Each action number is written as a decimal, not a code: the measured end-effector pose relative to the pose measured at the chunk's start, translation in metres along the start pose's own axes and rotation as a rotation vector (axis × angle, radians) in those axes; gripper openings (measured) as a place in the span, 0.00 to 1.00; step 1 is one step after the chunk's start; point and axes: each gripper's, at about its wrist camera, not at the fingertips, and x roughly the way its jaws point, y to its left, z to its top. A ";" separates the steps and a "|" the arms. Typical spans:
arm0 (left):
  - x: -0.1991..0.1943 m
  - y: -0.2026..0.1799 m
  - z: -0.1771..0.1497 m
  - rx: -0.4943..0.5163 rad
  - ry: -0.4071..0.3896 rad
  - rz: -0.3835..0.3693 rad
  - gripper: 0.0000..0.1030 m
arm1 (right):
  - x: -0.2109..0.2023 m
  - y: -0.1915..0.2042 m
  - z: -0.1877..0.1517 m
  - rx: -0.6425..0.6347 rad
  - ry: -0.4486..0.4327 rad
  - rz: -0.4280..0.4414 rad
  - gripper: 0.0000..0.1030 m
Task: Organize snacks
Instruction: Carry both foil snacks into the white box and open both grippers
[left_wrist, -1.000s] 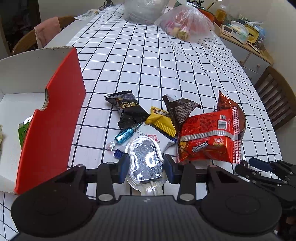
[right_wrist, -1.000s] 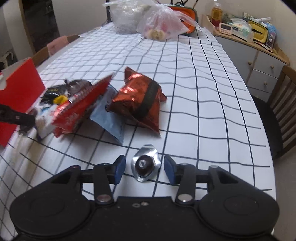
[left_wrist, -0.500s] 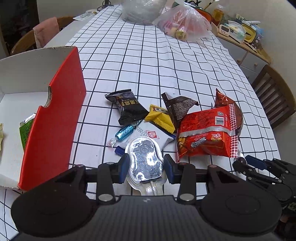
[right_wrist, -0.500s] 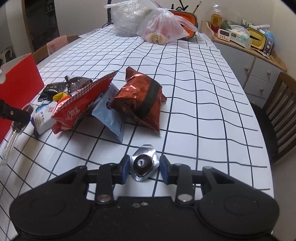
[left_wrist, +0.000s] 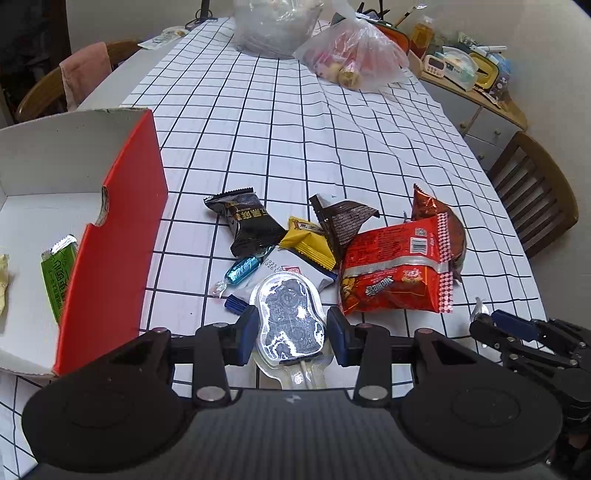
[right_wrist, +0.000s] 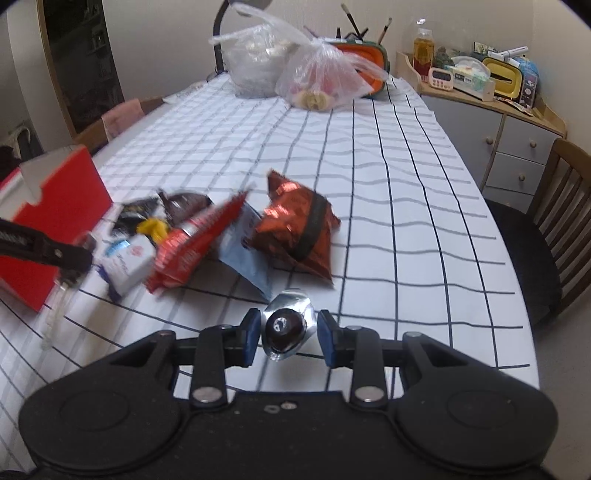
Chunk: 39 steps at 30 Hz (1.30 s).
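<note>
Since 1 second ago the right tongs (right_wrist: 287, 336) have closed on the small silver-foil dark sweet (right_wrist: 285, 328) and lifted it; left tongs (left_wrist: 291, 332) grip the silver foil-wrapped lolly (left_wrist: 290, 322); next, carry both left into the red-and-white cardboard box (left_wrist: 114, 229).

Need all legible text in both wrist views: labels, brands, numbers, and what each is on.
No text can be quoted with confidence.
green packet: white Chinese characters, too small to read.
black packet: gold Chinese characters, too small.
red bag: upside-down logo and barcode, illegible.
white packet: stamped digits, too small.
yellow packet: dark print, unreadable.
Right wrist view: all blurred.
</note>
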 end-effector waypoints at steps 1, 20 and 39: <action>-0.002 0.000 0.000 0.002 0.000 -0.003 0.39 | -0.004 0.002 0.003 0.002 -0.005 0.006 0.31; -0.079 0.061 0.025 -0.008 -0.131 -0.021 0.39 | -0.037 0.100 0.071 -0.085 -0.129 0.165 0.31; -0.126 0.196 0.055 -0.033 -0.224 0.094 0.39 | -0.002 0.246 0.109 -0.208 -0.125 0.288 0.31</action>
